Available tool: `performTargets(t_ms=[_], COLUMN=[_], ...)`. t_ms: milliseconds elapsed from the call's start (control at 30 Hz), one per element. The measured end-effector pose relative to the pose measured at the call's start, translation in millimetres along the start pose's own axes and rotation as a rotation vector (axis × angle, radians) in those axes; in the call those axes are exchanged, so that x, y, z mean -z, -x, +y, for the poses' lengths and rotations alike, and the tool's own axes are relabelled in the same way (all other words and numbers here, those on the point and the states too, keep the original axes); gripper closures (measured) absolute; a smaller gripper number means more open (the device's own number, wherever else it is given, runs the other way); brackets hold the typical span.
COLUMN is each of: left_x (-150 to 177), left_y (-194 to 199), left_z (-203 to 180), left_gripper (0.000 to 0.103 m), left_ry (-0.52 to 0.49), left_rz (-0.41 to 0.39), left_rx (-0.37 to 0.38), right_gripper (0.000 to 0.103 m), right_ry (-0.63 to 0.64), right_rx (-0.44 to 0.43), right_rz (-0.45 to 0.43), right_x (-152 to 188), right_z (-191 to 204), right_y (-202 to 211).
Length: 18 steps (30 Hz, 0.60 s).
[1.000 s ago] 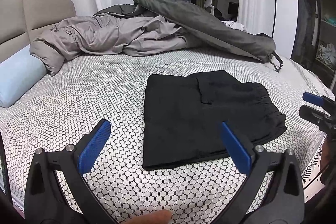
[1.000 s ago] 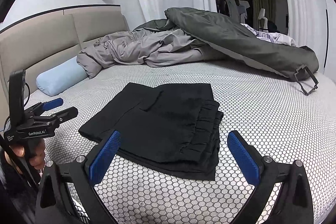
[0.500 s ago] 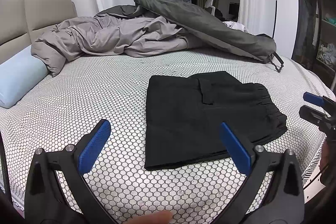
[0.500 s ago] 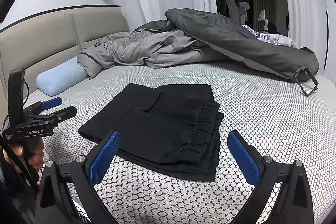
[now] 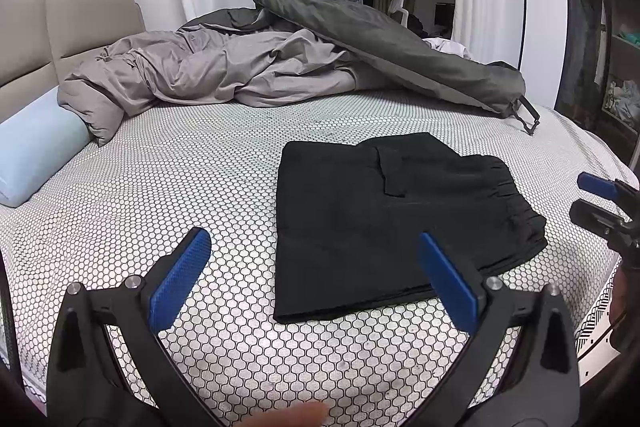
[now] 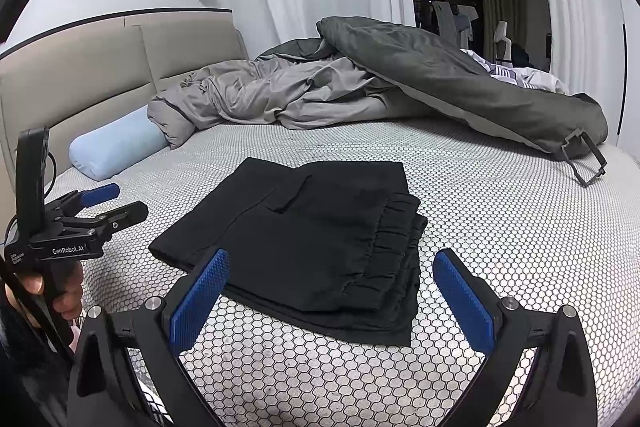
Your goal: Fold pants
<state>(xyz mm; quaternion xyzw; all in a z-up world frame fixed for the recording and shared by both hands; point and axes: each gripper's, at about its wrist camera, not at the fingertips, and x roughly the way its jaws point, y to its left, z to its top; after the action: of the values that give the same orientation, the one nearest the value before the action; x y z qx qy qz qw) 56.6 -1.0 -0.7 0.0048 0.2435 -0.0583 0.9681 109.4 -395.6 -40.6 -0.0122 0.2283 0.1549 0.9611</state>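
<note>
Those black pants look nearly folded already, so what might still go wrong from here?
1. The folded black pants lie in stacked layers, the gathered waistband on top. A pinch from the open right gripper may catch only the top layer and drag the stack apart.
2. The open left gripper faces the pants' smooth folded edge, which seems hard to get a finger under; it might push it into wrinkles.
3. The honeycomb-patterned bed sheet might get pinched along with the cloth.

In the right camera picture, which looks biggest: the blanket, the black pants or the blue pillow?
1. Grey blanket, spread widest.
2. Black pants; nearer the camera, so the gap is unsure.
3. Light blue pillow, clearly smallest.
</note>
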Motion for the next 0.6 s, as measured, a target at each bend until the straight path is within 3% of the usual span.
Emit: performTargets(t_ms=[600], left_x=[-0.6], left_y=[-1.9], left_z=[5.4], left_gripper=[0.001], left_ry=[-0.011], left_rz=[0.002], left_rx=[0.005], right_gripper=[0.000], right_ry=[0.005], right_rx=[0.002], right_rz=[0.002], right_x=[0.5], right_z=[-1.8], right_y=[0.2])
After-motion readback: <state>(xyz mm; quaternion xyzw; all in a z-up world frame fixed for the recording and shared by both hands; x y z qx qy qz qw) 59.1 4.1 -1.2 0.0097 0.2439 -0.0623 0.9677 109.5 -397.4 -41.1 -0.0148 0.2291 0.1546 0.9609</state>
